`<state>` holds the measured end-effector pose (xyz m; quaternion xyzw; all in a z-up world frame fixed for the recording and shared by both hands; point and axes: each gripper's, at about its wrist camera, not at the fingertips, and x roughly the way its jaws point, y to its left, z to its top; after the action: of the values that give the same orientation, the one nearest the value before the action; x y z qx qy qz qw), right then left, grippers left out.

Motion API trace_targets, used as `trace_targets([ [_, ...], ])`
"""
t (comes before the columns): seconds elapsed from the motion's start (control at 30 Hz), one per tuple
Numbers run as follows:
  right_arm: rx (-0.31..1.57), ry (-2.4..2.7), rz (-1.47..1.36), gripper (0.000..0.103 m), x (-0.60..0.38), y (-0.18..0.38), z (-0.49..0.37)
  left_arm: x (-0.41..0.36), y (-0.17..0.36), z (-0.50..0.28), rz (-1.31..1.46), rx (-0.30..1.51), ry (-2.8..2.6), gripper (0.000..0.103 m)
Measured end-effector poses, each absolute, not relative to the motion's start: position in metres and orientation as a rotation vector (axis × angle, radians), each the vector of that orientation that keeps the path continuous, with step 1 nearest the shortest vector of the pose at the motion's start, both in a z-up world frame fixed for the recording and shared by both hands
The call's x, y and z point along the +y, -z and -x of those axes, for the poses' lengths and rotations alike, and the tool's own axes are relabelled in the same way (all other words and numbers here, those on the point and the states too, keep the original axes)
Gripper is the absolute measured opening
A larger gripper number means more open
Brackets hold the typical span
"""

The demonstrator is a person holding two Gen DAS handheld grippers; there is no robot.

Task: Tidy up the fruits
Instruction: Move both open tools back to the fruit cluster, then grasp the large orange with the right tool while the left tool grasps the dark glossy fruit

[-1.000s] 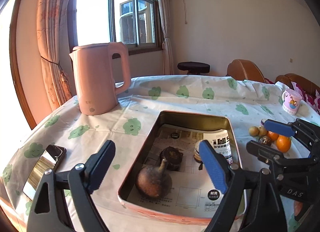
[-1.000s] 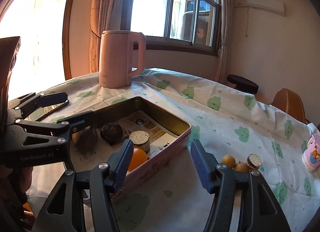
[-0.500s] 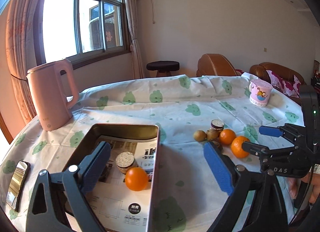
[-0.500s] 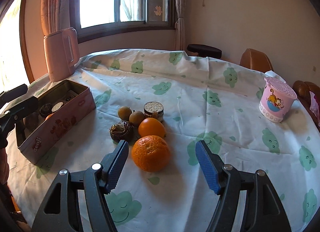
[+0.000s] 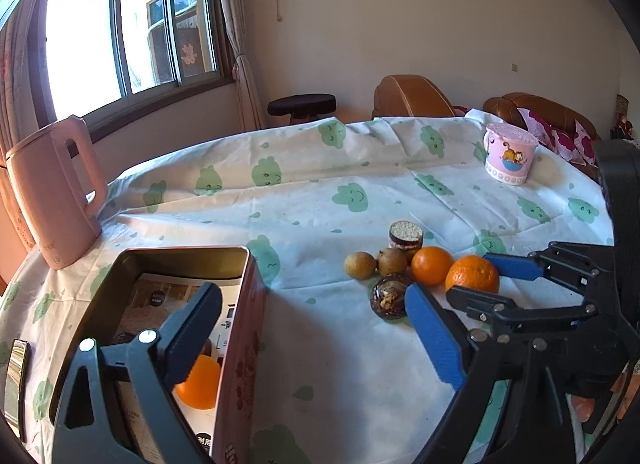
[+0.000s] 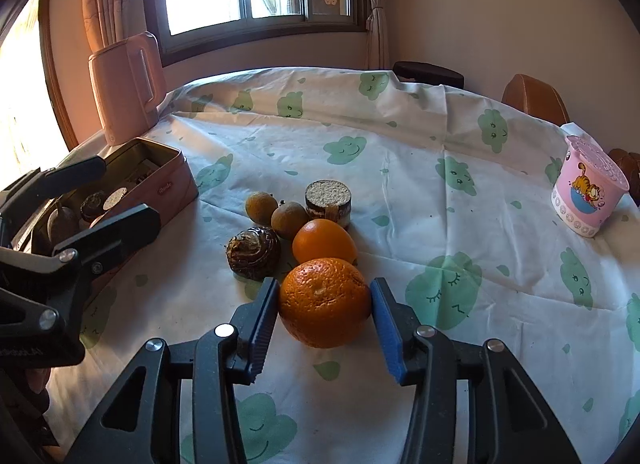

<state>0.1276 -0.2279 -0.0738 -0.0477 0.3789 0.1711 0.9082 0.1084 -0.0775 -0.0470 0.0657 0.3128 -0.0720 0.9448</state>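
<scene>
A large orange (image 6: 324,304) lies on the tablecloth between the blue pads of my right gripper (image 6: 325,298). Its jaws are closing and both pads touch the fruit's sides. Behind it sit a smaller orange (image 6: 324,244), a dark wrinkled fruit (image 6: 254,252), two brown round fruits (image 6: 262,206) and a short round jar (image 6: 328,200). My left gripper (image 5: 312,296) hovers by the pink tin (image 5: 240,304). It is closing a little but stands wide, with nothing gripped. One orange (image 5: 200,384) lies inside the tin.
A pink kettle (image 6: 128,92) stands behind the tin by the window. A pink cartoon cup (image 6: 588,192) sits at the far right of the round table. A phone (image 5: 14,376) lies at the left table edge. Chairs and a stool stand beyond the table.
Both views swung from the tin toward the fruit pile. My right gripper came up to the large orange and narrowed from wide apart to touching it. The left stayed wide.
</scene>
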Motion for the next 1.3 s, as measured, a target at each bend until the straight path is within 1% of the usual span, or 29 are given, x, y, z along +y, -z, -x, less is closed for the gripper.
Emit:
trace_targets([
  [0.07, 0.744, -0.304, 0.074, 0.048, -0.236, 0.067, -0.127, -0.081, 0.051, -0.112, -0.134, 0.657, 0.162, 0.09],
  [0.13, 0.711, -0.244, 0.06, 0.048, -0.245, 0.061, -0.13, -0.088, 0.055, -0.117, -0.136, 0.684, 0.187, 0.08],
  [0.23, 0.691, -0.182, 0.019, 0.048, -0.258, 0.057, -0.136, -0.099, 0.06, -0.126, -0.129, 0.717, 0.228, 0.077],
  [0.33, 0.693, -0.151, -0.004, 0.048, -0.265, 0.06, -0.141, -0.11, 0.067, -0.133, -0.133, 0.757, 0.263, 0.069],
  [0.37, 0.696, -0.15, -0.013, 0.048, -0.266, 0.061, -0.142, -0.113, 0.07, -0.136, -0.134, 0.771, 0.273, 0.069],
  [0.47, 0.69, -0.151, -0.027, 0.048, -0.269, 0.06, -0.141, -0.12, 0.079, -0.145, -0.152, 0.809, 0.285, 0.064],
  [0.5, 0.693, -0.158, -0.024, 0.048, -0.268, 0.061, -0.141, -0.122, 0.082, -0.149, -0.15, 0.828, 0.292, 0.061],
  [0.53, 0.697, -0.164, -0.02, 0.048, -0.267, 0.061, -0.141, -0.121, 0.085, -0.153, -0.14, 0.848, 0.3, 0.055],
  [0.57, 0.701, -0.166, -0.015, 0.048, -0.266, 0.062, -0.142, -0.122, 0.088, -0.156, -0.134, 0.865, 0.305, 0.052],
  [0.67, 0.718, -0.184, -0.004, 0.048, -0.263, 0.064, -0.144, -0.124, 0.093, -0.163, -0.121, 0.894, 0.317, 0.049],
  [0.73, 0.725, -0.194, 0.002, 0.049, -0.261, 0.065, -0.145, -0.124, 0.093, -0.163, -0.115, 0.889, 0.328, 0.039],
  [1.3, 0.65, -0.257, 0.023, 0.049, -0.255, 0.057, -0.132, -0.119, 0.079, -0.149, -0.106, 0.79, 0.315, 0.039],
])
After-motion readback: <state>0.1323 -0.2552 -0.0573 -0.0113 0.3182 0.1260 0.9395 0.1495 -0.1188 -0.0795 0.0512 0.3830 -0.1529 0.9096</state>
